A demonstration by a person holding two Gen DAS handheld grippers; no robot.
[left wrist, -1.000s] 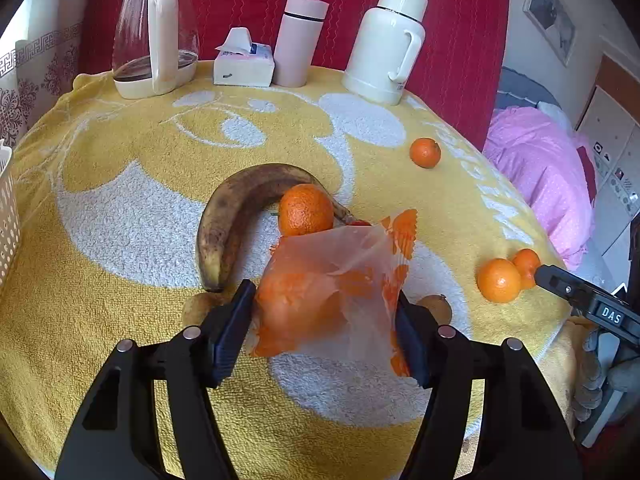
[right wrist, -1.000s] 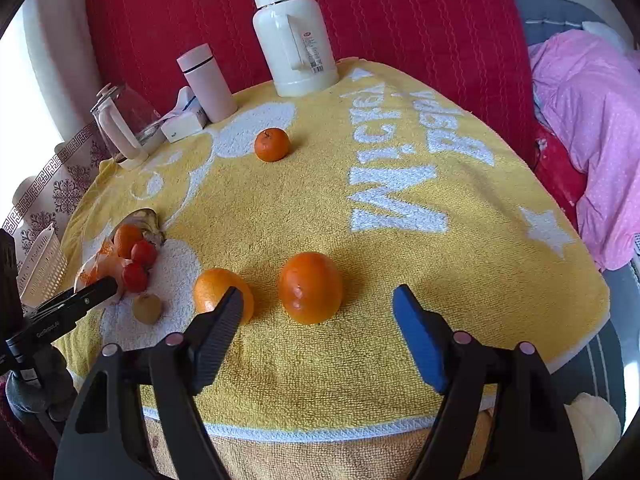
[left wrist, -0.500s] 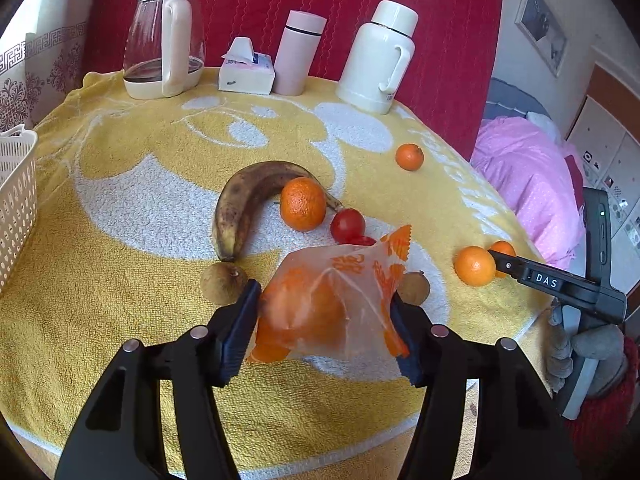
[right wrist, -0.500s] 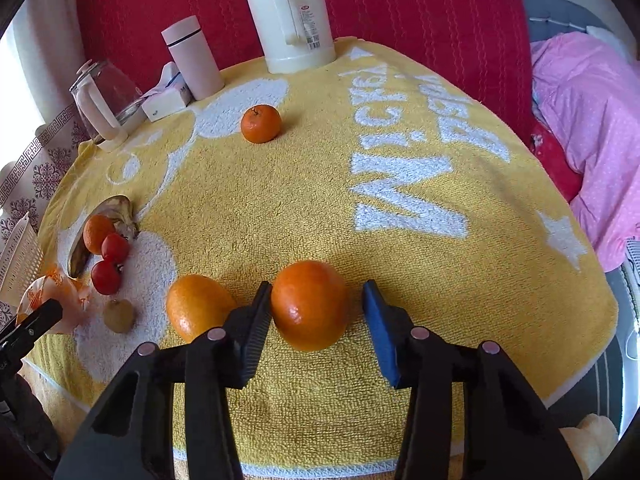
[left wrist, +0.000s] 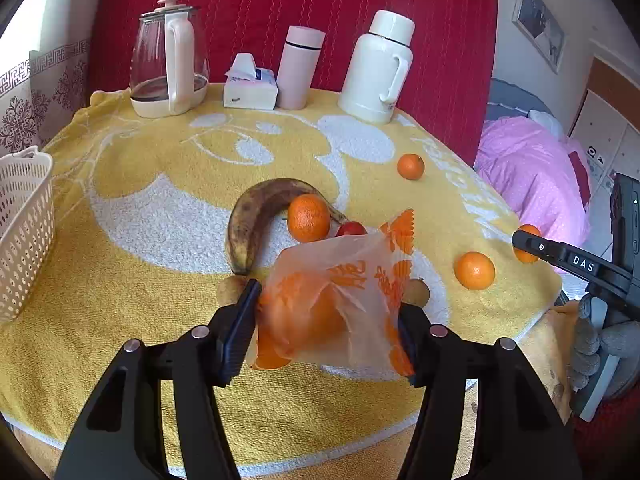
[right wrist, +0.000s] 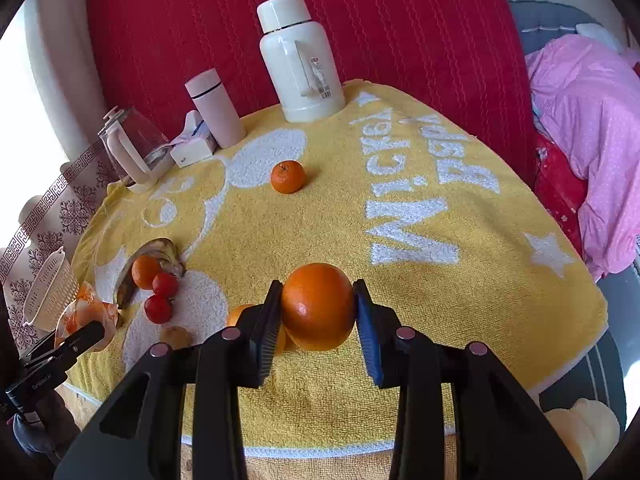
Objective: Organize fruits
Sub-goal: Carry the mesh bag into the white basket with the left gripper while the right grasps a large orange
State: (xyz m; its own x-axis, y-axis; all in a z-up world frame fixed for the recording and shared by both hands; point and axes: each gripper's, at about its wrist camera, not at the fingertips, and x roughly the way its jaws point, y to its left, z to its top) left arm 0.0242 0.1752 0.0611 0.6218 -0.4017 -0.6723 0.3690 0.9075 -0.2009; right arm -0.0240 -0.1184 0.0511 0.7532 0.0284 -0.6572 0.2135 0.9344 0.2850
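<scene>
On the yellow terry towel [left wrist: 120, 300], printed with white shapes and letters, fruit lies scattered. The left gripper [left wrist: 326, 332] is clamped on a bagged orange [left wrist: 320, 312], its crinkled translucent wrapper printed in orange and pinched between both pads, at 6 o'clock in the left wrist view. Past it, toward 12, a curved, brown-spotted banana [left wrist: 256, 220] lies with a dimpled mandarin [left wrist: 309, 218] touching its inner curve and a glossy tomato [left wrist: 351, 229] partly hidden behind the wrapper. Two dull brown round fruits [left wrist: 418, 290] flank the gripper, one each side, just beside the fingers. At 9 o'clock a white perforated plastic basket [left wrist: 24, 232] sits at the towel's edge.

The right gripper [right wrist: 318, 312] is closed round a large smooth orange [right wrist: 318, 306], pads pressed on both its sides. A second orange [right wrist: 238, 314] lies close behind its left finger, mostly hidden. At 12 o'clock in that view a lone mandarin [right wrist: 288, 177] rests well apart from the rest.

Along the far edge, against a quilted red backdrop [left wrist: 320, 8], stand a glass kettle [left wrist: 168, 76], a tissue box [left wrist: 250, 90], a pink matte flask [left wrist: 300, 68] and a white thermos jug [left wrist: 378, 64]. A pink quilt [right wrist: 592, 136] lies at 3 o'clock.
</scene>
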